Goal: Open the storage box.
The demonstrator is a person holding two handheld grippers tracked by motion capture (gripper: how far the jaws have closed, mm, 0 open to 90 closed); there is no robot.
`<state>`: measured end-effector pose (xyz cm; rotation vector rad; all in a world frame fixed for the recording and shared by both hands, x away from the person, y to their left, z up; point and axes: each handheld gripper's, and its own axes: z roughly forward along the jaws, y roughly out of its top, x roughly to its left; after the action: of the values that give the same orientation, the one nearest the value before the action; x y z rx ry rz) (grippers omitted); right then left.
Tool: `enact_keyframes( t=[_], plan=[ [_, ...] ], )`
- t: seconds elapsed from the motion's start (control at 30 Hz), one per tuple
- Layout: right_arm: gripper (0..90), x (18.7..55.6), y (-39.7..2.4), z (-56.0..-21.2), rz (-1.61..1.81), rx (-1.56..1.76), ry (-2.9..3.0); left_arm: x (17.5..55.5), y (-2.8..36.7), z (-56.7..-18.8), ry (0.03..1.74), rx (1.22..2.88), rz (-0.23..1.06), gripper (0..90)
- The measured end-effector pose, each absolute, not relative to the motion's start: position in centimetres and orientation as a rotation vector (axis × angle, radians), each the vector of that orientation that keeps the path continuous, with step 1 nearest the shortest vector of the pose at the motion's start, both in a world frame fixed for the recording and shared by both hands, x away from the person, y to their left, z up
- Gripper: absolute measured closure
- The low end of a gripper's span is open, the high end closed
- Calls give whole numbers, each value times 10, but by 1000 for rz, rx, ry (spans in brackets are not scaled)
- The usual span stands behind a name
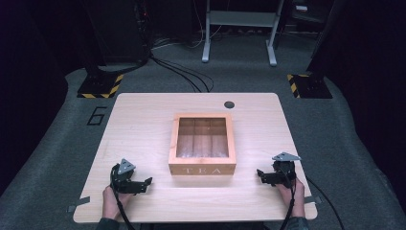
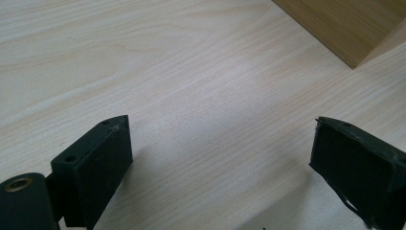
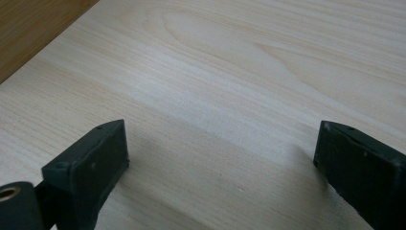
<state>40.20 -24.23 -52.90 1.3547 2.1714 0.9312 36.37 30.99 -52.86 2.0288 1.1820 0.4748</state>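
While a wooden tea box (image 1: 202, 143) with a clear window lid sits closed at the middle of the pale counter (image 1: 143, 120), the left gripper (image 1: 143, 184) rests near the front edge to its left, fingers (image 2: 103, 158) spread apart and empty. The right gripper (image 1: 262, 175) mirrors it, fingers (image 3: 91, 163) likewise wide and holding nothing.

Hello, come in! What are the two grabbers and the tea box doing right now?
Left gripper open, empty, on table. Right gripper open, empty. Tea box closed, between them, untouched. Nothing in the way.
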Motion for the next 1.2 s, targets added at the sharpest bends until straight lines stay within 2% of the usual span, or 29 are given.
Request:
enact_keyframes(
  t=[1.03,1.13,1.2],
  plan=[
    [41,402,-242,-529,931,1354,2171,364,271,-493,978,2010,383,73],
    [41,402,-242,-529,931,1354,2171,365,267,-492,959,2004,379,85],
    [41,402,-242,-529,931,1354,2171,365,265,-490,940,1989,379,196]
  ],
)
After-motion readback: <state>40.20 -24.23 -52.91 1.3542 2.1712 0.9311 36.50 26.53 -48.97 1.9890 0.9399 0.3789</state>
